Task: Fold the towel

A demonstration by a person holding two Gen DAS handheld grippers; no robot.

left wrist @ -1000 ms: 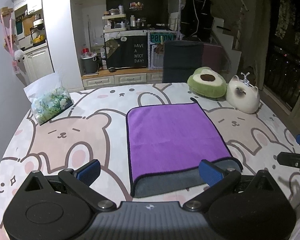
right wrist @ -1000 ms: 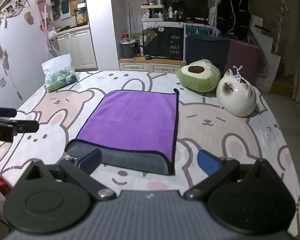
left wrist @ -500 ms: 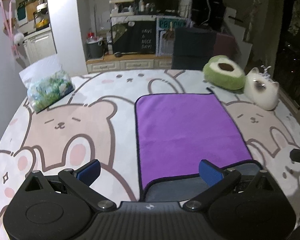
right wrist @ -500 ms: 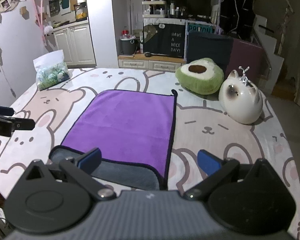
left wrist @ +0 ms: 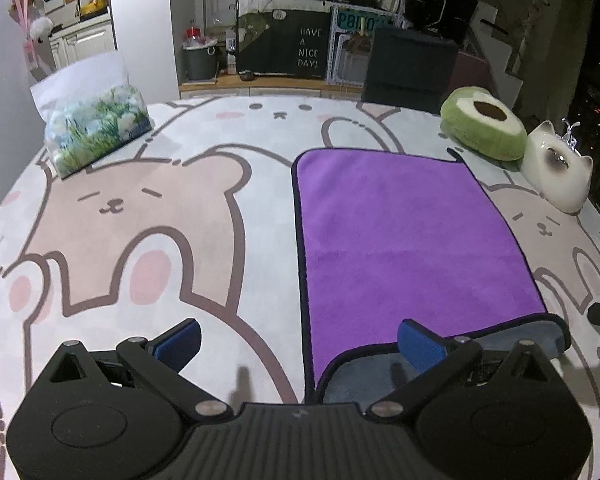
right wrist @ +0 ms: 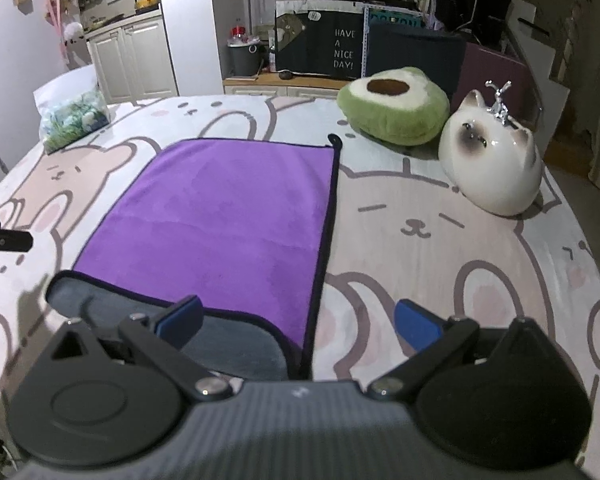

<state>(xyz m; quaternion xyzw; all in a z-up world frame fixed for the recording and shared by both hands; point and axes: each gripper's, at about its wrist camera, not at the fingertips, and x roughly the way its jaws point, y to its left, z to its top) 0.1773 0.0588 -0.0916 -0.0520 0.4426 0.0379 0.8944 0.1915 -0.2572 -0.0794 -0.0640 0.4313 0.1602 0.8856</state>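
Left wrist view: left gripper (left wrist: pixel 299 340) low over the table, jaws spread wide, nothing between them; its right finger sits above the near-left corner of the towel (left wrist: pixel 404 232). One purple towel, dark-edged, lies flat on the tablecloth (left wrist: pixel 140 216), near edge turned so a grey underside shows. One bag of green-and-white contents (left wrist: pixel 96 128) far left, well apart from the towel. One avocado cushion (left wrist: pixel 482 122) and one white cat figure (left wrist: pixel 556 170) at far right, just beside each other. The other gripper's tip pokes in at the right edge. Cloth printed with bears and rabbits; dim kitchen behind, one sign (left wrist: pixel 310 48) reading "HAVE A NICE DAY!". Right wrist view: right gripper (right wrist: pixel 298 322) also spread, holding nothing, its left finger over the towel's (right wrist: pixel 228 216) near-right grey strip. Cushion (right wrist: pixel 394 110) and cat (right wrist: pixel 490 164) beyond the towel's right edge, nothing blocking the towel. Bag (right wrist: pixel 74 118) far left; white cabinets (right wrist: pixel 132 60) behind.
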